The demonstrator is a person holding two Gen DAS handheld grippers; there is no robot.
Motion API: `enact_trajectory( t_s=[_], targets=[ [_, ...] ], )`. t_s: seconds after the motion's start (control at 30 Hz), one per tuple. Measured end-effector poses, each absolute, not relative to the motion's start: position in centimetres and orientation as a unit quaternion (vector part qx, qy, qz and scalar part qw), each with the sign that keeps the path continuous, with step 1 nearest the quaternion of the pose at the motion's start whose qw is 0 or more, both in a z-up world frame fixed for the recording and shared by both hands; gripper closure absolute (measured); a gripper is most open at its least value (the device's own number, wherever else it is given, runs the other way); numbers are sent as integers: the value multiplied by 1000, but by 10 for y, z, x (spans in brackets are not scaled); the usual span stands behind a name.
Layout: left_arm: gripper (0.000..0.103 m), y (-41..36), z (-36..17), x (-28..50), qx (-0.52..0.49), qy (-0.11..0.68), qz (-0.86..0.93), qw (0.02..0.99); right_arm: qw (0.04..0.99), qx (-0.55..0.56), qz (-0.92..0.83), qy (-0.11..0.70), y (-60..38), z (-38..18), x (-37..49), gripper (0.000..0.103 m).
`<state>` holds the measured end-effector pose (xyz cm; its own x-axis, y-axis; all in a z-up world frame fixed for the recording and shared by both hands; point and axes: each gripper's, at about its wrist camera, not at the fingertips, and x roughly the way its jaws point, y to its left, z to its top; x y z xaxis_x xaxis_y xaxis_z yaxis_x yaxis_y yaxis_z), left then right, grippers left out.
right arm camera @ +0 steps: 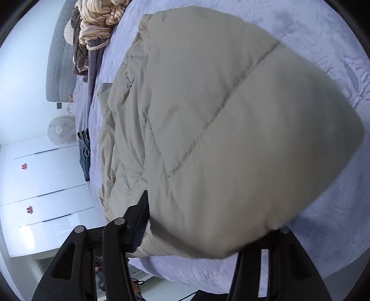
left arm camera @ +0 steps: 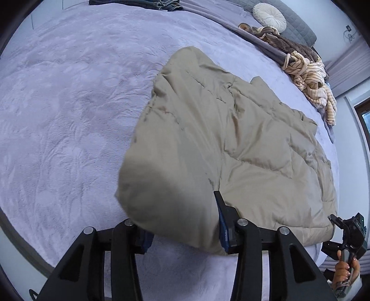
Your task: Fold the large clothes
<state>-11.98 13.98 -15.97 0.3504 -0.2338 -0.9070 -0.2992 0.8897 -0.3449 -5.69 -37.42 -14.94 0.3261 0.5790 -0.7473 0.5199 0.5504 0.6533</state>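
Bed (left arm camera: 69, 104) filled both views, lilac cover spread wide, and the coat (left arm camera: 219, 139), a tan quilted one, lay across it, running from centre out toward three o'clock in the left view. Clothes (left arm camera: 307, 76) sat heaped at the far edge around two o'clock, with jeans (left arm camera: 138, 4) up at twelve. Step in hand, by my reading: a fold of the coat's near end, both corners being let go. Left gripper (left arm camera: 185, 222) sat at six o'clock, jaws part spread, a puffy corner bulging between them; whether the pads pressed on it, I could not tell. Right gripper (right arm camera: 208, 231) stood wider, the coat's other corner ballooning between its fingers and hiding the right one; grip or release could not be told. A hand (left arm camera: 346, 271) carried that tool at four o'clock. Next move likely called for drawing both clear, then taking fresh hold for another fold.
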Motion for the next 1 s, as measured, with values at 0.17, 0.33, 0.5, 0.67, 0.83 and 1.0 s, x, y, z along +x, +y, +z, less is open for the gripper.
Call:
enact_trajectory(
  t_s=[0.17,0.33,0.5,0.67,0.83,1.0],
  targets=[
    [57,147,-142,-137,-218,573,46,789,671,443,-2,594,-384,-138,-73,31],
    [57,139,-129,-135,-193,574,68,793,677,431,-4,597,-387,-125,-95,16],
    [57,132,-122,-132,-190,579,55,791,685,406,4,604,-379,-114,-101,13],
    [5,113,-110,-133,-176,568,51,802,698,385,16,603,-370,-102,-103,0],
    [5,92,-101,-134,-146,573,49,805,723,347,21,597,-361,-90,-104,0],
    [5,74,-91,-141,-118,578,54,805,734,303,27,607,-354,-84,-113,0]
  ],
)
